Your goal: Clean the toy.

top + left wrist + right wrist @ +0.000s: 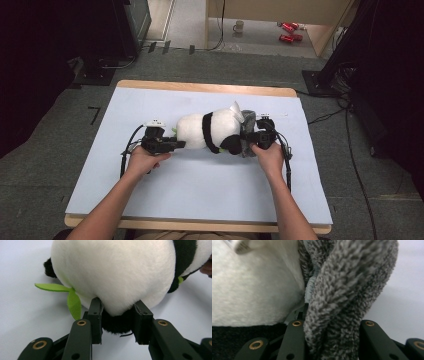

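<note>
A plush panda (207, 131) is laid on its side at the middle of the pale blue table cover (200, 185); a grey fuzzy cloth (248, 131) is fitted over its right end, with part of the toy inside it. The left gripper (176, 145) is closed partway on a black limb of the toy (117, 323), both jaws pressed into the plush; the right gripper (246, 136) is clamped on a fold of the grey cloth (337, 315). The panda is seen as white with a black band; green felt leaves (71, 296) are attached beside the left jaws.
</note>
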